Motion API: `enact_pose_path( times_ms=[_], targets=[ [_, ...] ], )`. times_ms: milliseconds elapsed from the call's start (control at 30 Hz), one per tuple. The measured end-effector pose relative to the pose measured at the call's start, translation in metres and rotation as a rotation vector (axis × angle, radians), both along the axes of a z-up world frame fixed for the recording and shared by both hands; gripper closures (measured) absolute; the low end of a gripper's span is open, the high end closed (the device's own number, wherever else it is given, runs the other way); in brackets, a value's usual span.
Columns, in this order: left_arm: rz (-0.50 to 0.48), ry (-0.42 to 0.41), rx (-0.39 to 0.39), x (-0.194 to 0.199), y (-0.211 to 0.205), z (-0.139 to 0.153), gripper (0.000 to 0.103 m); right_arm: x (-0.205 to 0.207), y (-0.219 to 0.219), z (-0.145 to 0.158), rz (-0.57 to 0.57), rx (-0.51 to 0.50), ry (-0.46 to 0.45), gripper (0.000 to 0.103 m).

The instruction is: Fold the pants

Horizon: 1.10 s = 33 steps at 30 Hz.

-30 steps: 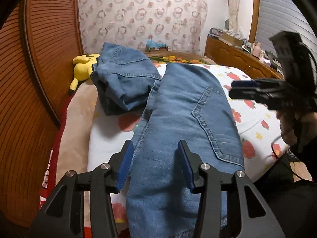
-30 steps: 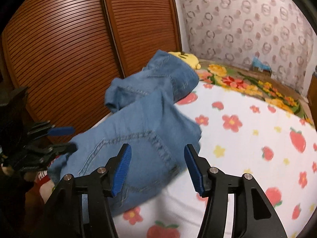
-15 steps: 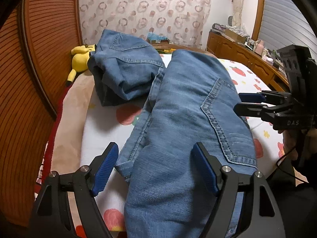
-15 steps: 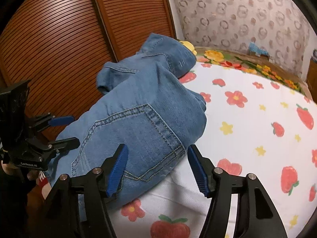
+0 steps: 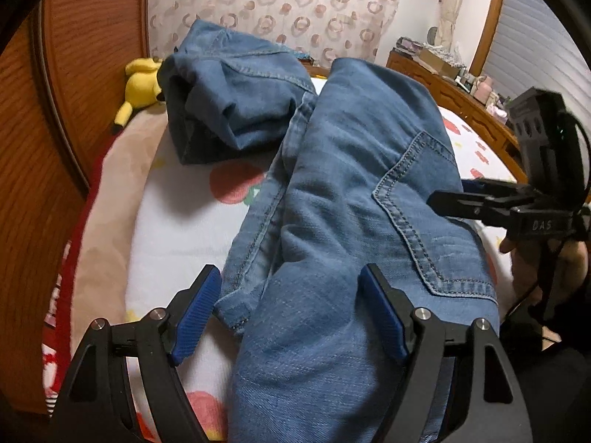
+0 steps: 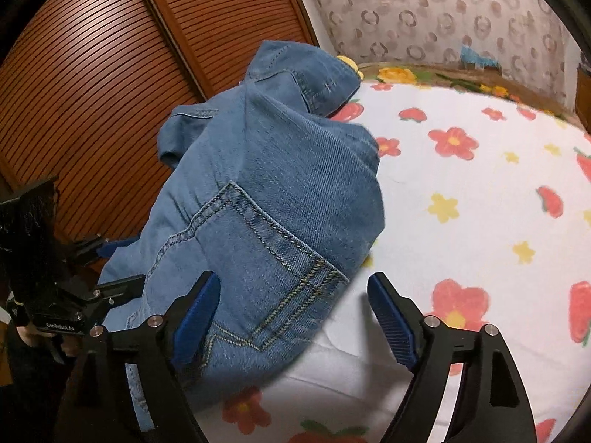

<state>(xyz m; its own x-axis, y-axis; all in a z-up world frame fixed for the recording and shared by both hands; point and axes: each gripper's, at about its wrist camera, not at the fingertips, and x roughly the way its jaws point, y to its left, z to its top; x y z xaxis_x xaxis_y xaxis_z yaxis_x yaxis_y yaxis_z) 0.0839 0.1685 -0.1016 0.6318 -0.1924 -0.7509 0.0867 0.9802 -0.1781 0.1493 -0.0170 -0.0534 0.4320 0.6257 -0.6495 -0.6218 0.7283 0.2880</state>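
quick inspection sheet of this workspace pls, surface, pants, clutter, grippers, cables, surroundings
surface: white bedsheet with red flower and strawberry print, on a bed.
job's things: blue denim jeans laid along the bed, back pocket up; far part bunched in a heap.
clutter: yellow plush toy beside the heap.
grippers: left gripper and right gripper both have jaws open, just widened, over the near end of the jeans, not gripping.
cables: black cable below the right gripper.
surroundings: brown slatted wooden doors, patterned curtain, cluttered wooden dresser.
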Motion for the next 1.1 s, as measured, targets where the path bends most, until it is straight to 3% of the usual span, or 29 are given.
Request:
enact_pose_path(
  times_ms=[167,300,533,600,667,733,867,1100],
  targets=[
    [0.005,0.011,-0.069,0.000,0.005,-0.006,0.025,0.007,0.003,-0.007,0.017,0.027,0.000,0.015],
    [-0.022,0.003,-0.091,-0.003,0.001,-0.005,0.041,0.008,0.009,-0.008,0.030,0.026,-0.006,0.015],
    [-0.038,-0.011,-0.111,-0.006,0.000,-0.002,0.061,0.008,0.014,-0.009,0.048,0.026,-0.002,0.018],
    [-0.041,-0.019,-0.108,-0.008,-0.001,0.001,0.069,0.008,0.015,-0.009,0.064,0.036,0.009,0.030],
    [-0.045,-0.027,-0.114,-0.011,-0.003,0.006,0.075,0.008,0.015,-0.005,0.069,0.035,-0.002,0.053],
    [-0.052,-0.039,-0.126,-0.013,-0.005,0.013,0.078,0.005,0.010,0.002,0.082,0.045,-0.022,0.069],
    [-0.081,-0.075,-0.159,-0.022,-0.013,0.030,0.080,-0.007,0.004,0.021,0.108,0.054,-0.077,0.079],
    [-0.094,-0.234,-0.166,-0.033,-0.025,0.088,0.080,-0.023,-0.010,0.085,0.126,0.099,-0.220,0.080]
  ],
)
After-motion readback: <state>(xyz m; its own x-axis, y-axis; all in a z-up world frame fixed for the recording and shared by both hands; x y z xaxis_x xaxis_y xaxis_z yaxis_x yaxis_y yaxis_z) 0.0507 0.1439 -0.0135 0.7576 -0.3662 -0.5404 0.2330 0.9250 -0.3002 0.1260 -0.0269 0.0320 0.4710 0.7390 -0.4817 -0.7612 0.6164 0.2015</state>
